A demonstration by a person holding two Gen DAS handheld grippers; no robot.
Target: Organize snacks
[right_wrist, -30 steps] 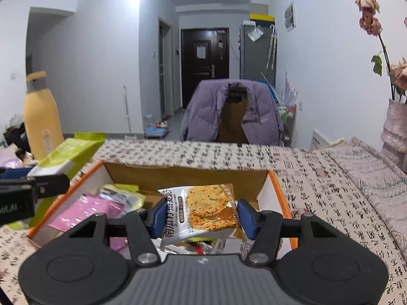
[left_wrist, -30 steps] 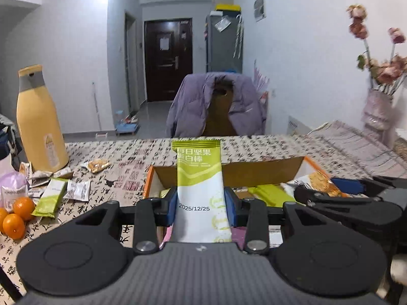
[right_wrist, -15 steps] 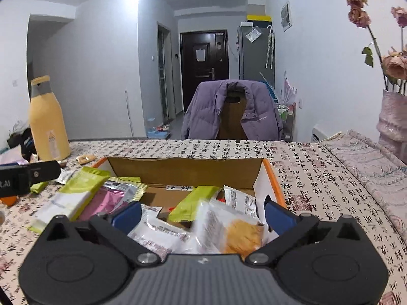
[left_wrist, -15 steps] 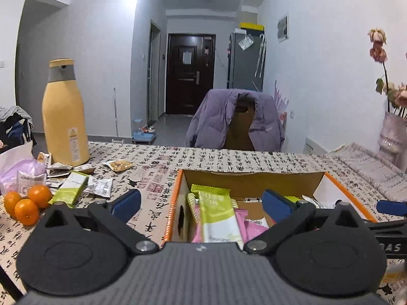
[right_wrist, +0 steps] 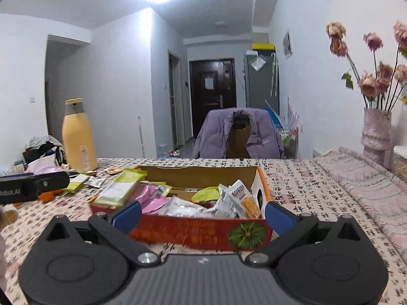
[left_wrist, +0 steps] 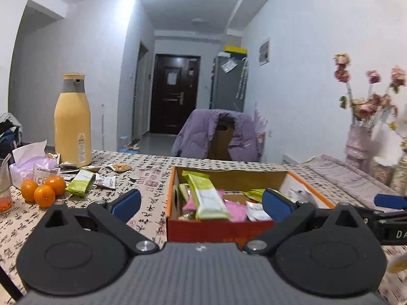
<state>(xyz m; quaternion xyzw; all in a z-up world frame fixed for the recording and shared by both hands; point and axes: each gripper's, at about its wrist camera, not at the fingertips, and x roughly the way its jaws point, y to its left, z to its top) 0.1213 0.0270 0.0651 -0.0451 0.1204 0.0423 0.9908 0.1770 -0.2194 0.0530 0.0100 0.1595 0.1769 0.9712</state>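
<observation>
Left wrist view: the left gripper (left_wrist: pixel 201 202) gapes empty; the loose green foil snack bar (left_wrist: pixel 81 183) lies forward-left, lengthwise away, nearer than the likewise empty, spread right gripper (right_wrist: pixel 202 214).

cardboard box (left_wrist: pixel 230 178), glossy foil snack packets (right_wrist: pixel 193 207), printed cloth tablecloth (right_wrist: pixel 305 185)

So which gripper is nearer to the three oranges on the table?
Left. The left gripper hangs open just right of the oranges, which lie beside its left finger. The right gripper is open before the snack box, farther right.
</observation>
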